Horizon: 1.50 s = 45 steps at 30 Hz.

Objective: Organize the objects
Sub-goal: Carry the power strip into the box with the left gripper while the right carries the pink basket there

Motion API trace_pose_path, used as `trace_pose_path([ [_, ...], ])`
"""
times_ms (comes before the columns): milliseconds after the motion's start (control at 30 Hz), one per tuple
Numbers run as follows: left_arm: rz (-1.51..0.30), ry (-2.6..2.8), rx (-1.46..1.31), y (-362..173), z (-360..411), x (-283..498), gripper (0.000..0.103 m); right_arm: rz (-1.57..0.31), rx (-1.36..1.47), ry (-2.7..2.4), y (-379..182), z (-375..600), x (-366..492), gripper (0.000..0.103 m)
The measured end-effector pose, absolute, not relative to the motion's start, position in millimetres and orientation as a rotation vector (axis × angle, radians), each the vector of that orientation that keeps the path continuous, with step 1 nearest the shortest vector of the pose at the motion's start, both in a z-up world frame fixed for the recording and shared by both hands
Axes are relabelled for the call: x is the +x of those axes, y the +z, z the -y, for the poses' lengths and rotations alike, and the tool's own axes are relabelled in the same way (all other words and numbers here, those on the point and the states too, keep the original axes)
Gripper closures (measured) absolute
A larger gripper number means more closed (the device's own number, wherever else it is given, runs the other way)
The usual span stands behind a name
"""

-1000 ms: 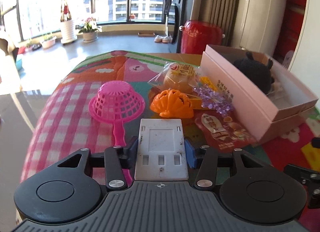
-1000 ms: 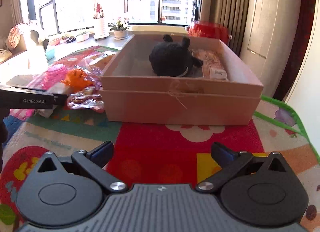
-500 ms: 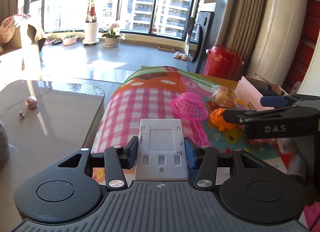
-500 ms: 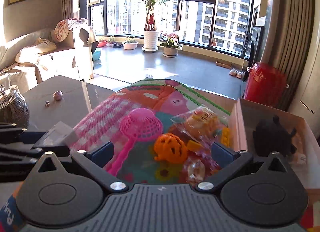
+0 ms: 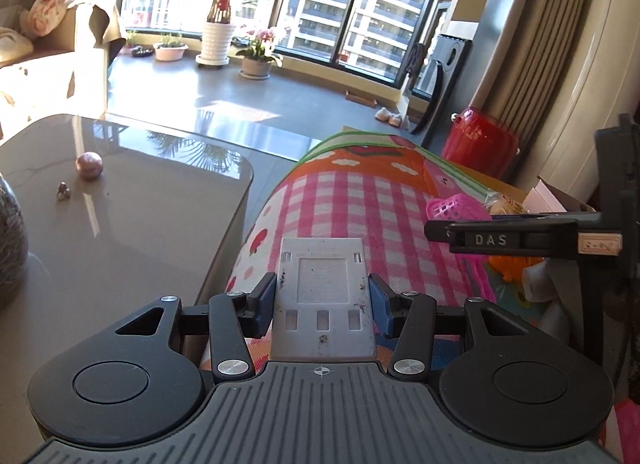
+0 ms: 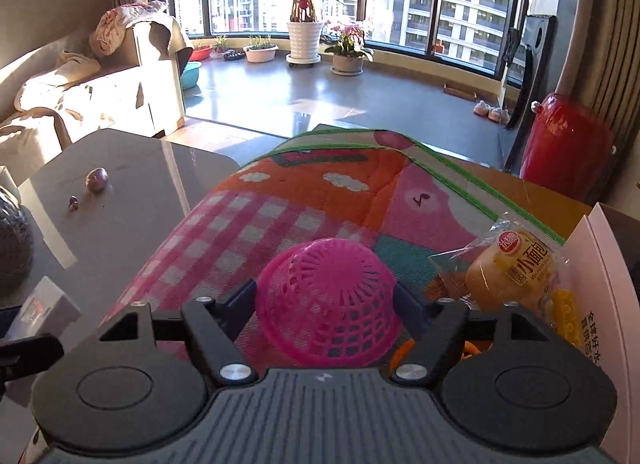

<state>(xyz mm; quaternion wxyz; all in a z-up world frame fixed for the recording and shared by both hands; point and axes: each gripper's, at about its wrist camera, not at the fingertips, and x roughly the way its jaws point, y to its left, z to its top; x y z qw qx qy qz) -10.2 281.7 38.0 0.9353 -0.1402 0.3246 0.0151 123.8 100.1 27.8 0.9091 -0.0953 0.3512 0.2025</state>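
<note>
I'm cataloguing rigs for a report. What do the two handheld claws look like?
Both match. The left claw and right claw each have a grey ribbed body, black linkage arms with silver pivot screws, two round black side discs and blue pads on the fingers. Seen side-on from the left wrist, the right claw's black finger carries "DAS" lettering. No sleeves or cables show.

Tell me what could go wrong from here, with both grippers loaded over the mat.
1. The right gripper has just been closing around the upturned pink basket. Its mesh dome is rounded and looks thin, so it may flex or pop out of the pads.
2. The left gripper holds the white plate only by its side edges; a quick swing might let it slip.
3. The right gripper shows close beside the left one in the left view, so they could knock together.
</note>
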Motion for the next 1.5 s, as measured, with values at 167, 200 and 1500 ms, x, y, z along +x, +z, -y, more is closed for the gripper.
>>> trace_pose_path([
  [167, -0.652, 0.009, -0.296, 43, -272, -20, 0.051, -0.723, -0.207, 0.462, 51, -87, 79, 0.029],
  [200, -0.648, -0.001, -0.294, 45, -269, -24, 0.05, -0.726, -0.194, 0.466, 56, -80, 71, 0.029],
  [1500, -0.537, -0.237, -0.283, 98, -62, 63, 0.052, -0.455, 0.17, 0.087, 166, 227, 52, 0.029],
])
